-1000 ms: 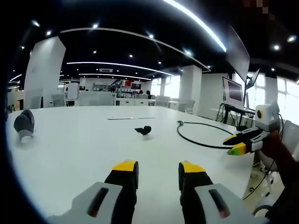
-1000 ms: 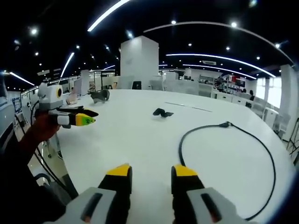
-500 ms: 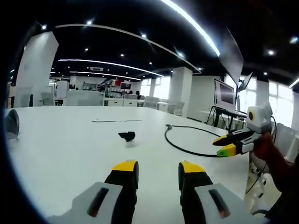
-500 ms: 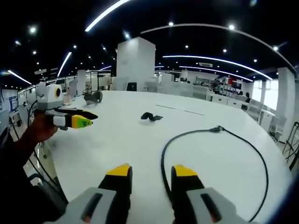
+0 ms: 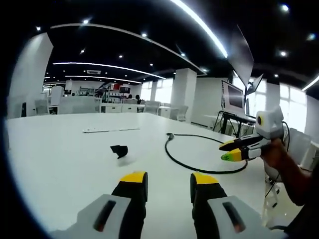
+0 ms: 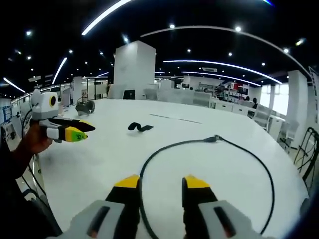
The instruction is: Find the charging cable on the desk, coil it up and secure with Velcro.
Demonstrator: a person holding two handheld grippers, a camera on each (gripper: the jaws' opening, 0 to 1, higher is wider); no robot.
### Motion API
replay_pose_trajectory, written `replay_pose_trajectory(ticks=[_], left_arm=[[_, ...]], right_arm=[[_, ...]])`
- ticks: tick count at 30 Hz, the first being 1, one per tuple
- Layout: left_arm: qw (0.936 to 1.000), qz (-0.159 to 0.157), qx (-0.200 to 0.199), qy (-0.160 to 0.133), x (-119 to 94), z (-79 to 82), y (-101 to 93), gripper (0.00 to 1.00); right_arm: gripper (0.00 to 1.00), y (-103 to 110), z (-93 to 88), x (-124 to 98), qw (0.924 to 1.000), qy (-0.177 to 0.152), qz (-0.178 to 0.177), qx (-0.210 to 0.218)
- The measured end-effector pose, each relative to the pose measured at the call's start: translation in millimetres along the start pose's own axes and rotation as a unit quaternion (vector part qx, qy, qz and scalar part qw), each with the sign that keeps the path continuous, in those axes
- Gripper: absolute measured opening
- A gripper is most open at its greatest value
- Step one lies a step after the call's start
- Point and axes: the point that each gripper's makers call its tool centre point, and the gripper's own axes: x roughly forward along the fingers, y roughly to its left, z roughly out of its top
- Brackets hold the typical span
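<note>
You are holding both tools above the white table [image 6: 99, 164] with nothing gripped: the left tool [image 5: 168, 183] and the right tool [image 6: 158, 185] are each standing with jaws parted. The charging cable [image 6: 209, 141] is lying loose on the table in a wide open loop, its near end running under your right tool. The dark Velcro strap [image 5: 119, 150] is sitting apart from it, untouched. Coiling and securing are both still waiting for you.

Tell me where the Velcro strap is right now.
The Velcro strap lies loose on the white desk. In the right gripper view it sits left of the charging cable; in the left gripper view it is ahead of the left gripper.
</note>
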Motion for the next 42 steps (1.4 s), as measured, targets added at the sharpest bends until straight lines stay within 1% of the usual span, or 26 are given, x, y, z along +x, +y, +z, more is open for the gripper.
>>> replay_pose_trajectory(ticks=[2,6,14,26,33,38,42], left_arm=[[1.0000,-0.001,0.005,0.002,5.8,1.7,-0.1,0.34],[1.0000,-0.005,0.001,0.003,13.9,3.7,-1.1,0.34],[0.9999,-0.008,0.011,0.005,27.0,6.0,-3.2,0.34],[0.9998,-0.012,0.012,0.013,46.7,6.3,-2.1,0.32],[0.9996,-0.023,0.005,0.016,55.5,4.8,-5.9,0.31],[0.9995,-0.025,0.002,0.017,61.9,5.1,-6.3,0.32],[0.9994,-0.027,0.005,0.020,72.4,6.0,-7.9,0.31]], right_arm=[[0.34,-5.8,-0.6,0.8,1.0000,0.002,-0.005,0.005],[0.34,-11.5,-1.9,1.6,0.9999,0.008,-0.011,0.002],[0.34,-22.1,1.8,1.2,0.9997,0.009,-0.021,0.001],[0.34,-39.8,5.5,2.0,0.9991,0.006,-0.042,0.002],[0.33,-47.2,5.1,2.6,0.9988,0.007,-0.048,0.008],[0.33,-58.1,4.4,4.8,0.9986,0.008,-0.052,0.008],[0.33,-68.2,6.1,6.6,0.9983,0.010,-0.058,0.003]])
